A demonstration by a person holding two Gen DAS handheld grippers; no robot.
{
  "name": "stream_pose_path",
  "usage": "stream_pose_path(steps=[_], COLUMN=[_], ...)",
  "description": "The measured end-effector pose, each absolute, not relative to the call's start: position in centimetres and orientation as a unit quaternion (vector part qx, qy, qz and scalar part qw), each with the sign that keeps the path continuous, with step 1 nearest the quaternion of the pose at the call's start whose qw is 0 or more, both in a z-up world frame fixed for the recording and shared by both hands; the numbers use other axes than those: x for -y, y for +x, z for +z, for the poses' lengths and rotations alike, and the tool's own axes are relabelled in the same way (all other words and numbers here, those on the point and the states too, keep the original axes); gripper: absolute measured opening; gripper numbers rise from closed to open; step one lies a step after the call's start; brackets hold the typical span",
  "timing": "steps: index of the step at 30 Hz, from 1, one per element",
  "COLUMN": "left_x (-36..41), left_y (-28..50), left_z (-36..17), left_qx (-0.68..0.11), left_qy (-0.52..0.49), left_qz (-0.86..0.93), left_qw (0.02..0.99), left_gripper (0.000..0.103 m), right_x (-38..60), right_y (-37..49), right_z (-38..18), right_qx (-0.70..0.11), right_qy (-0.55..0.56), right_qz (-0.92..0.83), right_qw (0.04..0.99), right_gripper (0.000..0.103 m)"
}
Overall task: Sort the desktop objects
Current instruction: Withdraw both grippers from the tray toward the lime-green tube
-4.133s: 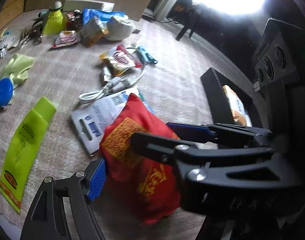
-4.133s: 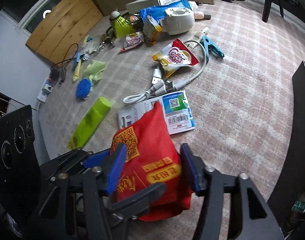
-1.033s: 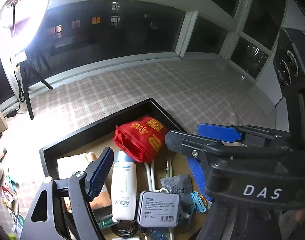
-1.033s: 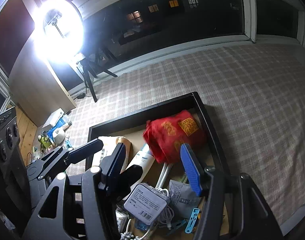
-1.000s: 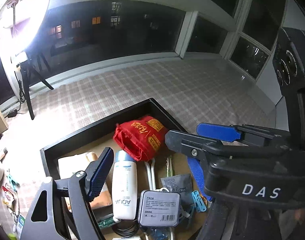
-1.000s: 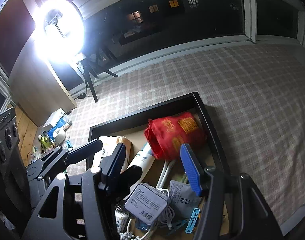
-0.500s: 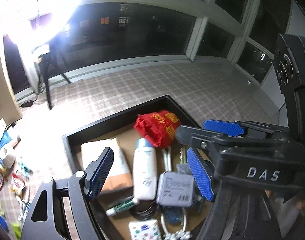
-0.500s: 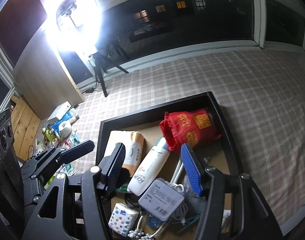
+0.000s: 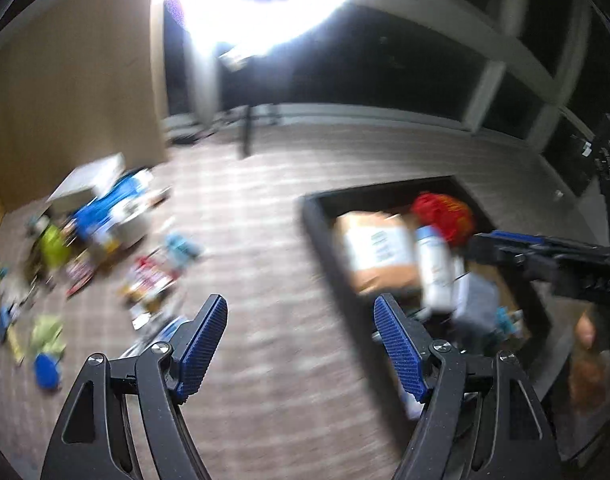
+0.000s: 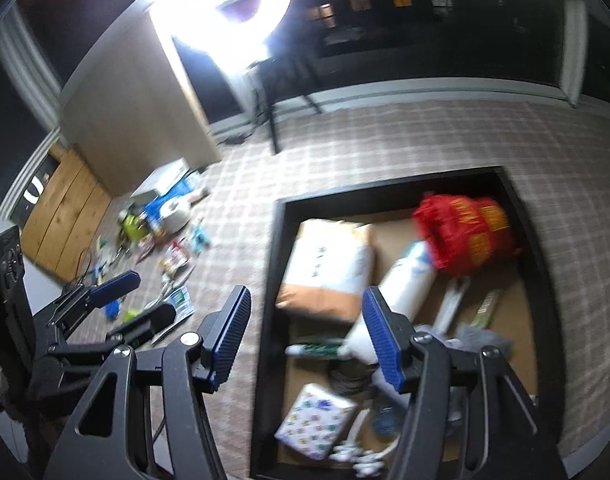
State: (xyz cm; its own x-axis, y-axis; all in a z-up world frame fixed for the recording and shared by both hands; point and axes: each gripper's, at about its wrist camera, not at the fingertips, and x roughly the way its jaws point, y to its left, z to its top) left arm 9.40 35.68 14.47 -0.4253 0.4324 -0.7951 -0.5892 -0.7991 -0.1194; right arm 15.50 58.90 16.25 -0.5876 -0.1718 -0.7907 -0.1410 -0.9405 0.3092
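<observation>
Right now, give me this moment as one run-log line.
left hand-held gripper: open, empty | right hand-held gripper: open, empty | red bag: in black tray | loose items: on floor

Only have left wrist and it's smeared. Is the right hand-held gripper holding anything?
Observer: No. In the right wrist view, the right hand-held gripper has its jaws wide apart with nothing between them.
Operator: Is the red bag fully inside?
Observer: Yes. The red foil snack bag lies in the far right corner of the black rectangular tray, next to the cap end of the white plastic bottle.
Operator: The near end of the tray is cropped for me. What's there?
Observer: A white tissue pack with coloured print lies flat by the near left corner.
</observation>
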Motion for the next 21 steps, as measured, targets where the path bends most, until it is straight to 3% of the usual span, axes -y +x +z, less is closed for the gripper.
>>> stream_pose_path(steps=[11,21], left_x=[-20.1,-13.3], left_y=[7.6,6.2], left_z=[8.6,5.0], left_qx=[-0.055,-0.039], left_qy=[-0.499,-0.530], left_qz=[0.841,0.823], left_qw=[0.202,0.203], left_gripper=[0.074,0.074], right_x=[-45.8,-34.5], right_y=[13.2,9.9], right_z=[12.0,7.4], right_qx=[0.141,0.131], right_qy=[0.506,0.553], right_qz=[-0.845,-0.811], right_qw=[0.096,0.139], right_gripper=[0.057,0.057])
